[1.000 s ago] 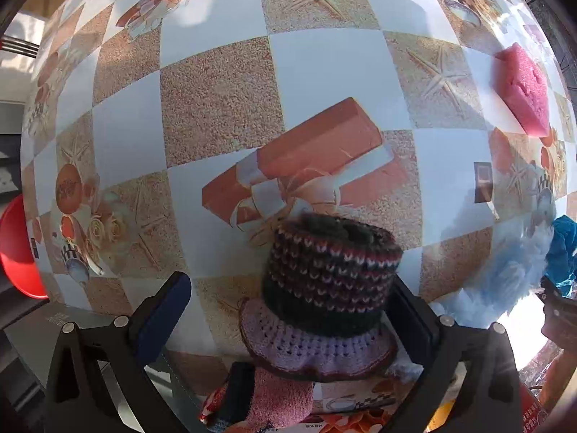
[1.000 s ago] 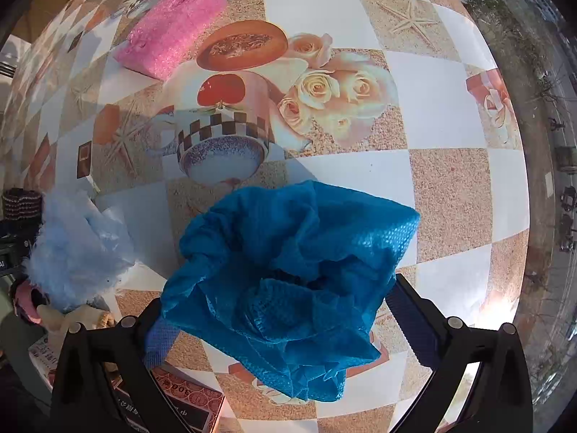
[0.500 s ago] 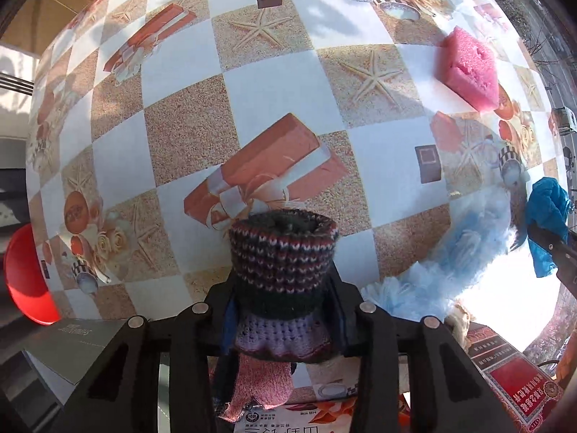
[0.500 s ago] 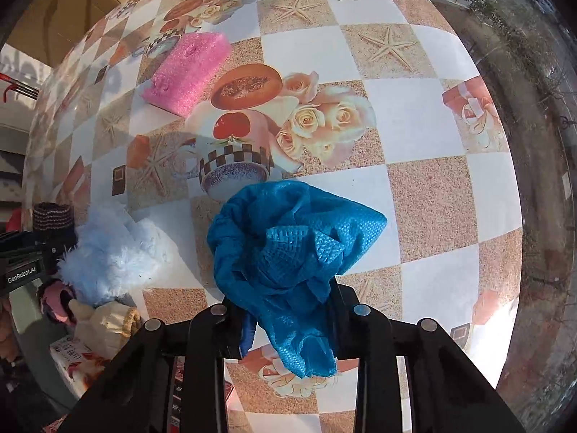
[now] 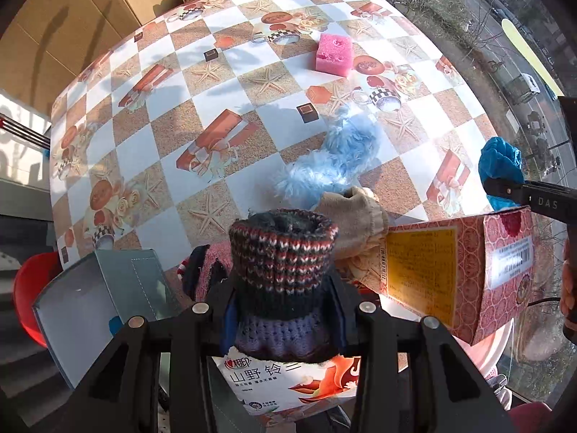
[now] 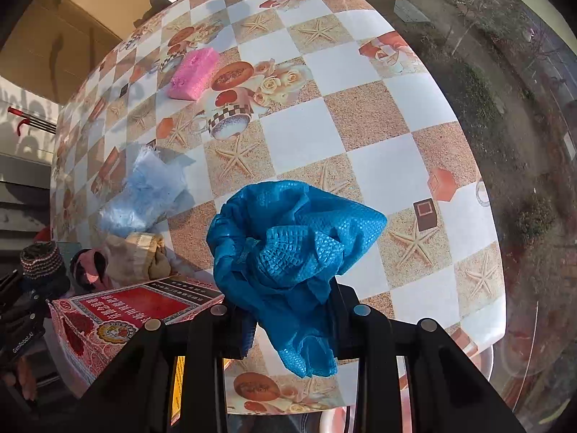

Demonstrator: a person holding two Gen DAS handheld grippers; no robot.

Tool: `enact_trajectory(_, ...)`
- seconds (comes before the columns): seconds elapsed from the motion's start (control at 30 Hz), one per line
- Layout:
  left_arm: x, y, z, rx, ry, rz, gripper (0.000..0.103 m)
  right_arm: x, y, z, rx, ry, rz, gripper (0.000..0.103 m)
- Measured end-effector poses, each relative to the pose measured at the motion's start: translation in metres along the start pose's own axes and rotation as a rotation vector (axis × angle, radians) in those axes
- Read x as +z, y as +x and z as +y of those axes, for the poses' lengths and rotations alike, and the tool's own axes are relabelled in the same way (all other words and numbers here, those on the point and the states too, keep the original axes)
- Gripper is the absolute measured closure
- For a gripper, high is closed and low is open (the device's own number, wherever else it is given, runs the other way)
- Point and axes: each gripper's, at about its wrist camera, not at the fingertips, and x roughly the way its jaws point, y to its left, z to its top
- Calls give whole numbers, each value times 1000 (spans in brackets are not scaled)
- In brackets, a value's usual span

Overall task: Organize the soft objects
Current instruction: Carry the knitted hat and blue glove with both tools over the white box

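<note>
Open checkered desk (image 6: pixel 364 115) beyond the pink sponge (image 5: pixel 333 53); boxes (image 5: pixel 458 270) and fluffy blue heap (image 5: pixel 331 166) crowding the near edge.

Sponge (image 5: pixel 333 53) behind fluffy toy (image 5: pixel 335 160), glove (image 5: pixel 355 213) seemingly touching box (image 5: pixel 458 270).

Home balcony or sunroom, street side.
Patterned tablecloth (image 5: pixel 173 137); window (image 5: pixel 505 18) right beside it, road outside; cardboard (image 5: pixel 72 18) behind.

The table (image 5: pixel 173 122) wears a checked cloth printed with starfish and gift boxes. A pink sponge (image 5: pixel 334 52) lies on it, well apart from the fluffy blue bundle (image 5: pixel 335 158); just beside that bundle rests a beige knit piece (image 5: pixel 355 213).
</note>
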Motion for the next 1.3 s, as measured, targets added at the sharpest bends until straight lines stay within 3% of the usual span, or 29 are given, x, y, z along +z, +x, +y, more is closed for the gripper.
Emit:
enact_trajectory(0.37,-92,-47,-17,-60,111,-38,59,-99,-8,29,0,20,95,71)
enact_trajectory(0.57,-128,-68,3,-63,87,-78,59,-138,-15,68,21,-78,143,71)
enact_trajectory(0.87,-154,-97,62,-34,-95,-178,59,-126,-36,164,19,-393,86,71)
enact_trajectory(1.07,-179,-108,98,34,-227,-215,59,-111,-46,241,31,-615,42,71)
enact_trajectory(1.3,-214,-116,139,75,-413,-235,59,-98,-53,328,110,-784,21,71)
